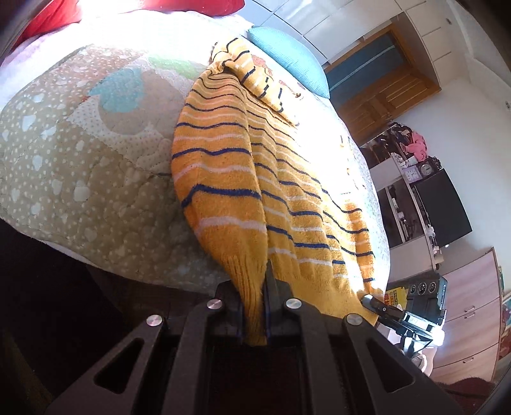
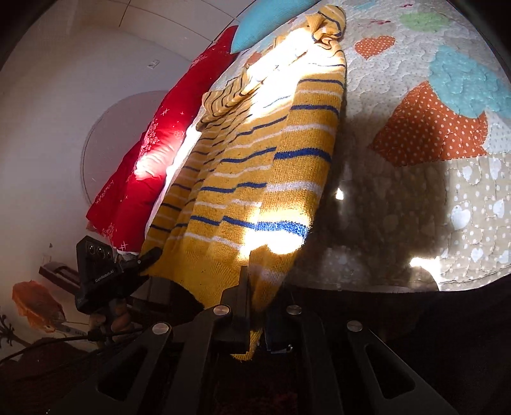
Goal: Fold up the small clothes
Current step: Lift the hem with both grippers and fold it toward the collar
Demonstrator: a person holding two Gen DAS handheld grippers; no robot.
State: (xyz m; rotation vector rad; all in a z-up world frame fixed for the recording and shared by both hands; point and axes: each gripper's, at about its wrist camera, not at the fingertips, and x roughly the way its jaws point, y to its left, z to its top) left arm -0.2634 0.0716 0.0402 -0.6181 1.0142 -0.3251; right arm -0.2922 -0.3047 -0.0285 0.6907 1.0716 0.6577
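Left wrist view: your left gripper has its fingers clenched on the ribbed hem of the yellow striped sweater. The sweater runs from the near edge of the bed up toward the far edge, a sleeve folded across its top. The bed carries a quilt with dots and heart patches; a teal pillow sits at the far edge beside the sweater and red bedding at the far left corner. Beyond the bed's right edge you see a wooden door, shelves with clocks and a dark screen. Your right gripper shows at the hem's other corner, partly cut off by the sweater. Sun glare washes out the far part of the bed.

Right wrist view: your right gripper is clamped on the hem too, cloth hanging down between the fingers. The left gripper grips the hem's corner on the left. A red pillow lies along the bed's left edge against a white wall. Heavy shadow covers the quilt near the bed's near edge; the bright patch hides the sweater's middle. Floor items at lower left are too dark to identify.
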